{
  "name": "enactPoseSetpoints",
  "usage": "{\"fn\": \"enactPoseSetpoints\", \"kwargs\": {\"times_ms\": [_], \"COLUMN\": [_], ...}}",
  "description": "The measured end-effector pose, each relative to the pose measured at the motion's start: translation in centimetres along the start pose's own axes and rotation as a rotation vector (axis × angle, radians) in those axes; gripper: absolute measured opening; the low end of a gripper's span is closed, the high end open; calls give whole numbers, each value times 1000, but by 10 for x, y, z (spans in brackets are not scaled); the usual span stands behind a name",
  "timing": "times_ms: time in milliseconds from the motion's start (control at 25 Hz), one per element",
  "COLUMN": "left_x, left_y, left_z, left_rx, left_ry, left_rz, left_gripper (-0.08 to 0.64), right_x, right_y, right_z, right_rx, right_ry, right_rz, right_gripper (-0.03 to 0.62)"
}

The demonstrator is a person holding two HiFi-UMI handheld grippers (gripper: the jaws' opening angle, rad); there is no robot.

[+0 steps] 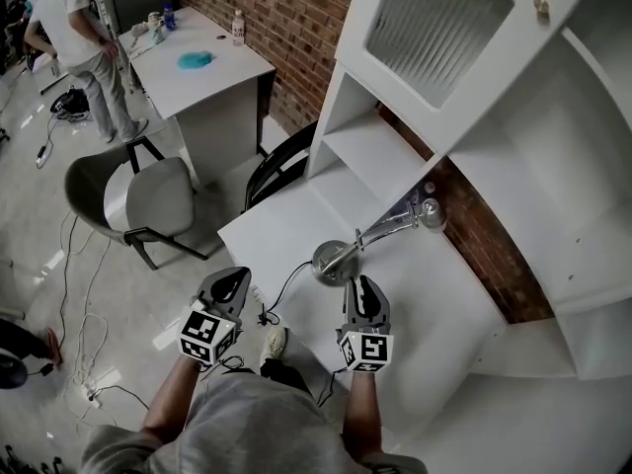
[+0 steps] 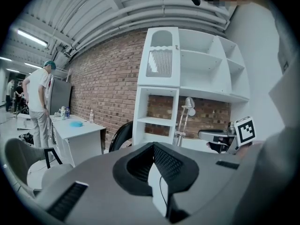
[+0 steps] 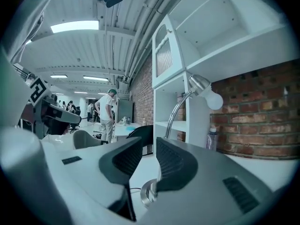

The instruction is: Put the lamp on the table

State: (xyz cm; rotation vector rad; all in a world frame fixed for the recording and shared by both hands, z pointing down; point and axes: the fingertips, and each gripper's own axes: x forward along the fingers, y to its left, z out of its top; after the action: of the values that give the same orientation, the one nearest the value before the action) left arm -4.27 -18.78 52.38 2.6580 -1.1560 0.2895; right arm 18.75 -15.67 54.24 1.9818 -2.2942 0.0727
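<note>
The chrome lamp (image 1: 334, 262) stands upright on the white table (image 1: 286, 230), its round base near the front edge and its curved arm reaching toward the brick wall. My right gripper (image 1: 359, 282) hovers just behind the base, apart from it. In the right gripper view its jaws (image 3: 149, 142) stand a little apart with nothing between them, and the lamp base (image 3: 149, 193) shows low through the gap. My left gripper (image 1: 237, 276) hangs off the table's front corner, to the left. Its pads (image 2: 153, 145) meet at the tips on nothing. The lamp (image 2: 185, 121) shows ahead in that view.
The lamp's black cord (image 1: 284, 286) trails off the table's front edge. A white shelf unit (image 1: 395, 136) rises behind, with a small bottle (image 3: 212, 137) by the wall. A black chair (image 1: 281, 166), a grey chair (image 1: 148, 191), a second desk (image 1: 202, 67) and a person (image 1: 84, 38) are to the left.
</note>
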Motion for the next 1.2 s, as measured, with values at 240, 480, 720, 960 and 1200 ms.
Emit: {"fn": "enactPoseSetpoints", "kwargs": {"times_ms": [240, 480, 720, 960, 1200], "left_x": [-22, -42, -63, -86, -112], "left_y": [-11, -23, -37, -51, -63], "left_z": [1, -4, -9, -15, -22], "left_rx": [2, 7, 17, 25, 33], "left_ry": [-19, -25, -38, -40, -38], "left_rz": [-23, -45, -66, -84, -106], "left_gripper": [3, 3, 3, 3, 3], "right_x": [-26, -57, -91, -124, -153], "right_y": [14, 27, 37, 47, 61], "right_z": [12, 18, 18, 14, 9], "right_rx": [-9, -4, 0, 16, 34], "right_ry": [6, -14, -32, -28, -19], "right_rz": [-25, -57, -90, -123, -138], "right_gripper": [72, 40, 31, 23, 23]}}
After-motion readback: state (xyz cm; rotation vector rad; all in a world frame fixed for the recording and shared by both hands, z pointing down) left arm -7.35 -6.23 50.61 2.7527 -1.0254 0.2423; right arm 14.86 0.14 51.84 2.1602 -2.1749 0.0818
